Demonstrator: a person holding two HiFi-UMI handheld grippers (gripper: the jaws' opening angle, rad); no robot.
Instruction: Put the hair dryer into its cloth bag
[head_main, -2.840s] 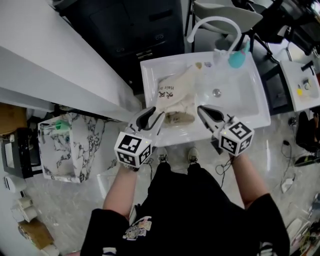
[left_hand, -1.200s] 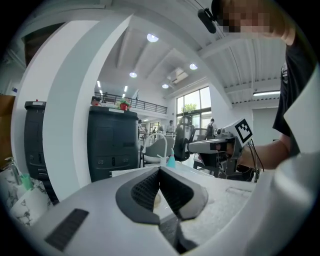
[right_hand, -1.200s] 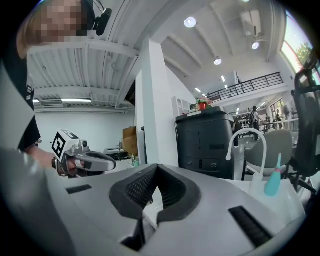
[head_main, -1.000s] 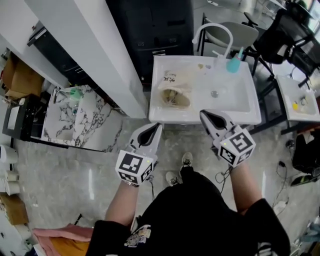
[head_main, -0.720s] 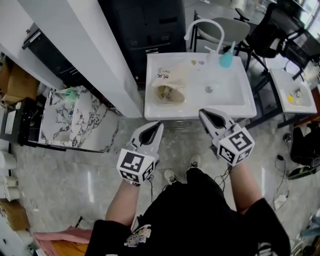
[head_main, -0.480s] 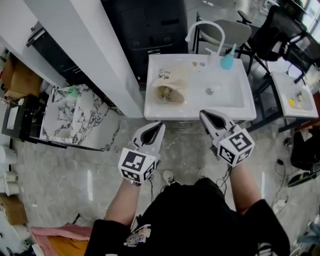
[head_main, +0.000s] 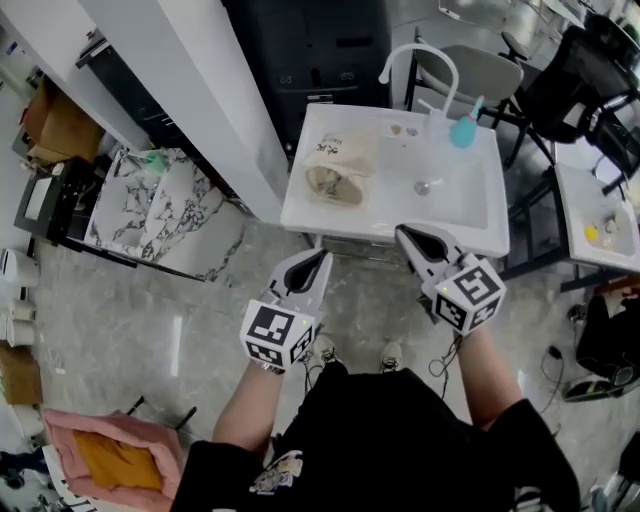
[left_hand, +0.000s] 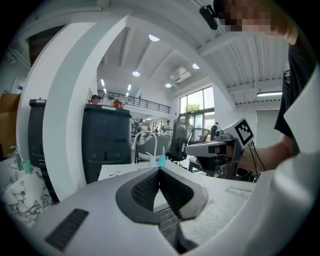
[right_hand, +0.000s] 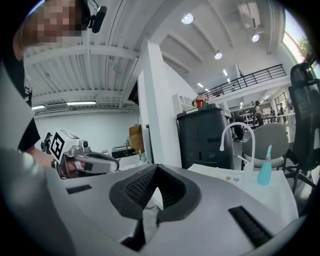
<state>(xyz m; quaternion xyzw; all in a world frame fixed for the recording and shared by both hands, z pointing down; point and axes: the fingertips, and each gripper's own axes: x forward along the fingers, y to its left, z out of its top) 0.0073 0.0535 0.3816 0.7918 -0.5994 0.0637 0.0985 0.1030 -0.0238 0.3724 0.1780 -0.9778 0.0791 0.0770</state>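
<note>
L gripper (head_main: 319, 260) & R gripper (head_main: 402, 234) both clenched, nothing btwn jaws, hovering in front of sink (head_main: 470, 218). Cloth bag (head_main: 338, 165) lies in sink's left half, apart from both; contents unclear.

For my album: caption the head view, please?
Shut and empty, left gripper and right gripper hover short of the sink holding the cloth bag.

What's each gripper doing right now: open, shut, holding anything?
Left gripper: shut, nothing between its jaws.
Right gripper: shut, nothing between its jaws.
</note>
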